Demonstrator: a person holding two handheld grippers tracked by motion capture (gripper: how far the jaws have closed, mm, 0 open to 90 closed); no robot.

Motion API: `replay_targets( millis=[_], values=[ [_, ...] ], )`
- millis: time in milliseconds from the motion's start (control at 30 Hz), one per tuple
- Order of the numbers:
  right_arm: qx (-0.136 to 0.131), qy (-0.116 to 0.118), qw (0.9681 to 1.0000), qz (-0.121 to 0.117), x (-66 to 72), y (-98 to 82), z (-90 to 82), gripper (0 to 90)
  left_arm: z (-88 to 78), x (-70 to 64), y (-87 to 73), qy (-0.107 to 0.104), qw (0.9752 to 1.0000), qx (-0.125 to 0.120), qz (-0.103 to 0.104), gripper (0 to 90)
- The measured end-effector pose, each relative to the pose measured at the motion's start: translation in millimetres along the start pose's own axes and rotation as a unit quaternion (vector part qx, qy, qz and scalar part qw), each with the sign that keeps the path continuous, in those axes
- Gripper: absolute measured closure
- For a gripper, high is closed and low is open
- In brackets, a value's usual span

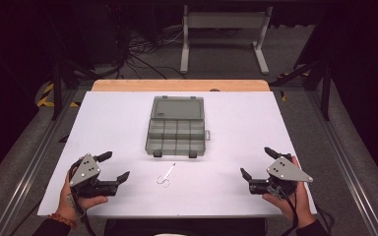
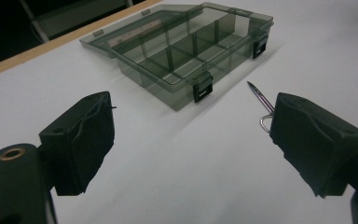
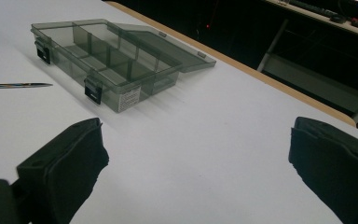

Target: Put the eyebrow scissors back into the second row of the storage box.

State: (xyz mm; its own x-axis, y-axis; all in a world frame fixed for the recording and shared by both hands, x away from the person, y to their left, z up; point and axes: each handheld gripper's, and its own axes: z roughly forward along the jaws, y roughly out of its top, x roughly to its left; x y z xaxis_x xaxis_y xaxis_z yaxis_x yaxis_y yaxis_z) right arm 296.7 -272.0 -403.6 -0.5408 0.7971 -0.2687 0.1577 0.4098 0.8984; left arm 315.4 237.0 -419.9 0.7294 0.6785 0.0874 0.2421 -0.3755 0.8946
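Note:
A smoky-grey clear plastic compartment box [image 1: 176,130] lies open in the middle of the white table [image 1: 118,123], its lid folded back toward the far side; its compartments look empty. It is also in the left gripper view [image 2: 186,46] and the right gripper view [image 3: 107,56]. Small metal scissors [image 1: 166,175] lie closed in front of the box, partly hidden behind a jaw in the left gripper view [image 2: 260,101] and at the left edge in the right gripper view [image 3: 9,85]. My left gripper [image 1: 113,166] rests open at the near left, nothing between its jaws. My right gripper [image 1: 258,162] rests open at the near right, likewise empty.
A wooden strip [image 1: 179,85] runs along the table's far edge. Beyond it on the dark floor stand a grey metal frame [image 1: 224,34] and tangled cables [image 1: 142,51]. Metal rails flank the table on both sides.

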Motion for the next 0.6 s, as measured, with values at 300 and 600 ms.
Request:
replay_targets(
  millis=[300,600],
  values=[
    [0.007,-0.002,1.0000,-0.002,1.4,-1.8,-0.1,4.2,26.5,-15.9,13.1,-0.024,0.9993,0.027,-0.013,15.5],
    [0.015,0.000,0.9999,-0.002,0.7,-4.4,1.6,4.2,67.7,-35.3,21.8,-0.036,0.9950,0.093,-0.003,19.7]
  ],
)
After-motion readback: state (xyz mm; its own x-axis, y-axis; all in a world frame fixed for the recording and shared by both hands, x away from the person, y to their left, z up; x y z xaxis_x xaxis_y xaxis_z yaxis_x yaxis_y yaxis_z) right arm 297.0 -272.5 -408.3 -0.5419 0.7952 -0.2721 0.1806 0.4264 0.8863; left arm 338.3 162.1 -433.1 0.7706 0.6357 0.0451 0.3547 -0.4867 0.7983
